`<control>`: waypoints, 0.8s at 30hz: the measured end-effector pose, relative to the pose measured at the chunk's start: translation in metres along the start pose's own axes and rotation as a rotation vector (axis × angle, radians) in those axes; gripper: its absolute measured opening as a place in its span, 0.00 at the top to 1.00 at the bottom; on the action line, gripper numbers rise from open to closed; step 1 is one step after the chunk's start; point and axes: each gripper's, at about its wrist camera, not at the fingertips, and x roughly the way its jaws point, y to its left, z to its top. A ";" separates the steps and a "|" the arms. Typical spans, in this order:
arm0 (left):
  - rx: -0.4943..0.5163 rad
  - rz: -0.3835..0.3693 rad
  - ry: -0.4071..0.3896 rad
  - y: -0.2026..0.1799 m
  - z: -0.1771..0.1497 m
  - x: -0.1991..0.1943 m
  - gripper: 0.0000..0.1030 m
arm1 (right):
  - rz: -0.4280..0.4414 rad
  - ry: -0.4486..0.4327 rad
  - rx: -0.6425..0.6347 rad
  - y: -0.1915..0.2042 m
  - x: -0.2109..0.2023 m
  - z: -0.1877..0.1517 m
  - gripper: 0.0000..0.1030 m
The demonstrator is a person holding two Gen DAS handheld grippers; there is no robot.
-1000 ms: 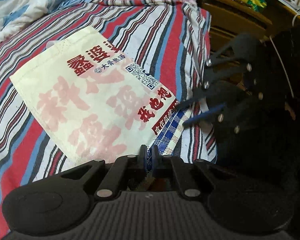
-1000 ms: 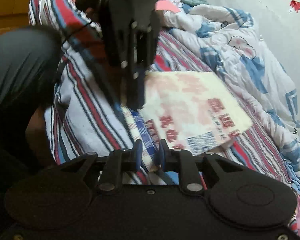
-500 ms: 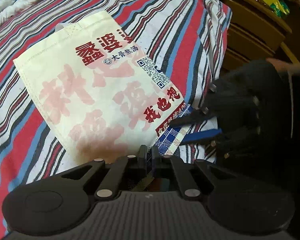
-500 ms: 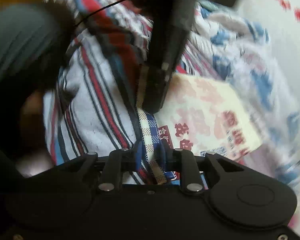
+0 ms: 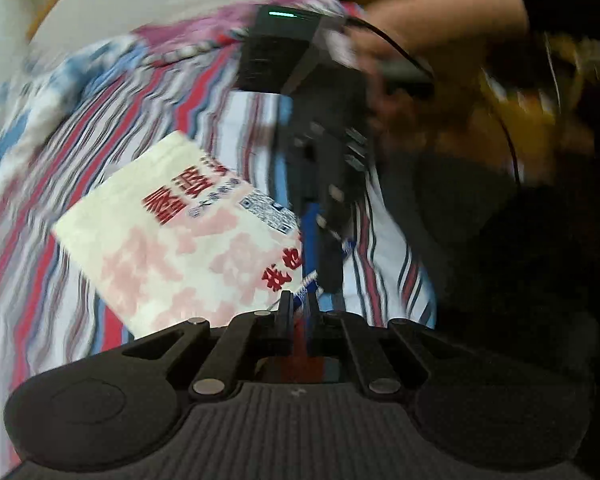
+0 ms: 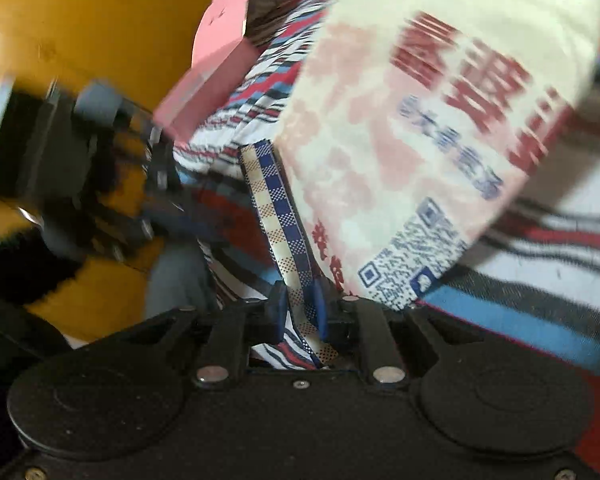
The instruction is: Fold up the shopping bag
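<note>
The cream shopping bag [image 5: 188,232] with red print and a QR code lies on the striped bedsheet [image 5: 100,120]. My left gripper [image 5: 298,304] is shut on the bag's near edge by the checked trim. My right gripper [image 6: 300,304] is shut on the blue-and-cream checked bottom strip [image 6: 280,208] of the bag [image 6: 420,100], which rises lifted in front of it. The right gripper also shows in the left wrist view [image 5: 320,240], pointing down at the bag's right corner. Both views are motion-blurred.
A pink box [image 6: 216,64] lies on the bed behind the bag. A yellow-brown wooden cabinet [image 6: 80,20] stands beside the bed. A quilt [image 5: 28,100] lies at the far left. The person's arm [image 5: 440,20] is at the upper right.
Both grippers have lifted and swung with the bag's bottom edge. The bag now tilts up in the right wrist view. The right gripper has closed on the checked strip.
</note>
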 end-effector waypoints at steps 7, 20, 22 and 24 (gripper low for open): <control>0.181 -0.002 0.060 0.002 0.009 0.016 0.96 | 0.091 0.058 0.085 -0.016 0.001 0.005 0.93; 0.188 -0.237 0.259 0.028 0.027 0.023 0.25 | 0.074 0.133 0.035 -0.001 -0.001 0.015 0.93; 0.217 -0.225 0.317 0.026 0.027 0.029 0.01 | 0.070 0.130 0.030 0.002 -0.002 0.014 0.93; 0.212 -0.196 0.363 0.026 0.027 0.034 0.02 | 0.069 0.126 0.026 0.004 -0.003 0.012 0.93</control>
